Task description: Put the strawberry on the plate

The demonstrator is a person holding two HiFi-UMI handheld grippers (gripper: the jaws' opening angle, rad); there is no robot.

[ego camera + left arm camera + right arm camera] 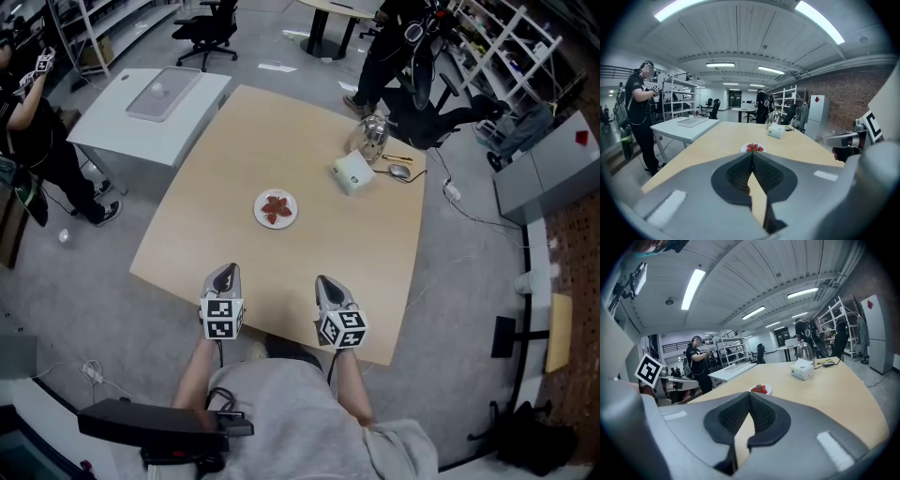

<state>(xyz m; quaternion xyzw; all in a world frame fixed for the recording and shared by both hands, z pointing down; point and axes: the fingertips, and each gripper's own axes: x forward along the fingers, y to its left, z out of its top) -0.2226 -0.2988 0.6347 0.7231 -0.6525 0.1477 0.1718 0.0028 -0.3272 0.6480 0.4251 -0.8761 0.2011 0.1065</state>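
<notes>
Strawberry [277,207] sits on plate [259,214], middle of frame. Job looks done. Left gripper [225,271] and right gripper [324,280] low in frame at near table [309,141] edge, well apart from plate. Both pinched together, holding nothing. Nothing left, I think.

A matt, smooth, wood-look tabletop [281,141] is seen, and a shiny metal kettle [373,136] beyond the glossy white plate [259,210].
</notes>
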